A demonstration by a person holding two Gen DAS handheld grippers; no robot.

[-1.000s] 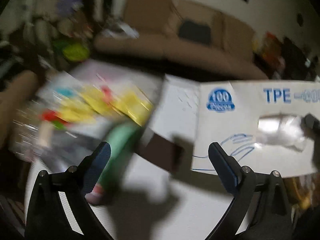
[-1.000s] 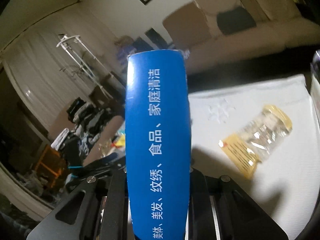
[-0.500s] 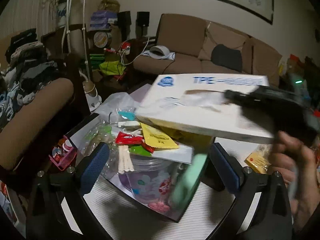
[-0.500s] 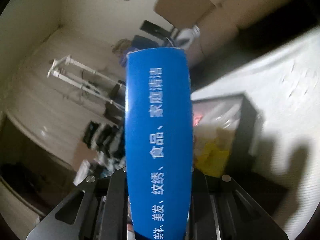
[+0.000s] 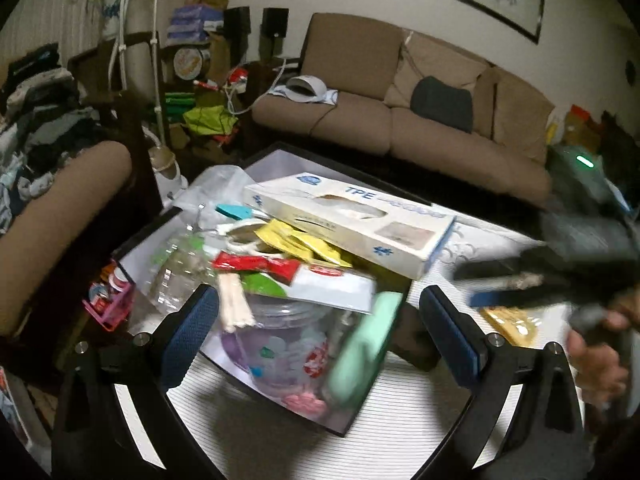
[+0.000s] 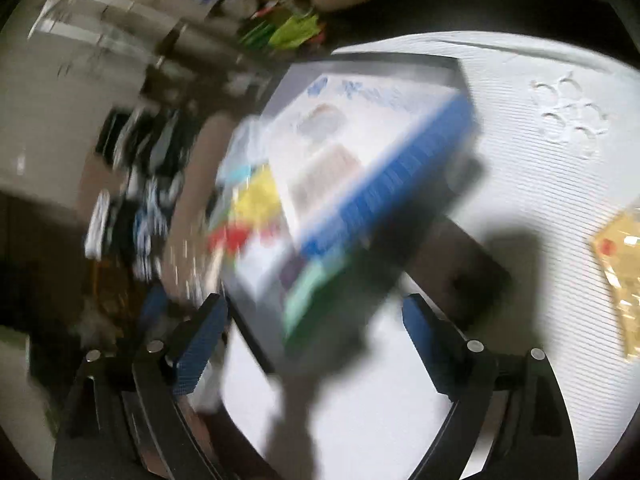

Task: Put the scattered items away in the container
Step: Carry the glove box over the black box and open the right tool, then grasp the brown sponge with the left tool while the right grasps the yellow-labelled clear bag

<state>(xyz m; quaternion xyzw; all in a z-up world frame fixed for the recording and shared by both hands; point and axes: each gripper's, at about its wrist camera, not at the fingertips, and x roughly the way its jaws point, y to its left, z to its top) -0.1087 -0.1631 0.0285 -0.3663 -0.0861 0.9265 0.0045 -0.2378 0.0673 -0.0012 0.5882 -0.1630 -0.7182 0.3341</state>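
A black container (image 5: 344, 430) on the white table holds a heap of items: a clear jar (image 5: 280, 344), yellow packets (image 5: 300, 240), a red packet (image 5: 260, 266) and a green object (image 5: 364, 352). The white and blue TPE glove box (image 5: 352, 224) lies on top of the heap; it also shows blurred in the right wrist view (image 6: 360, 160). My left gripper (image 5: 320, 336) is open and empty, just in front of the container. My right gripper (image 6: 316, 340) is open and empty above the container's near corner. A yellow packet (image 6: 620, 272) lies on the table to the right.
The white tablecloth (image 6: 520, 100) covers the table. A brown sofa (image 5: 400, 120) stands behind it. An armchair (image 5: 60, 208) and a pink basket (image 5: 110, 304) are at the left. Cluttered shelves stand at the back left.
My right gripper has let go of the glove box, which now lies on the heap in the container, and has drawn back open. My left gripper stayed open.
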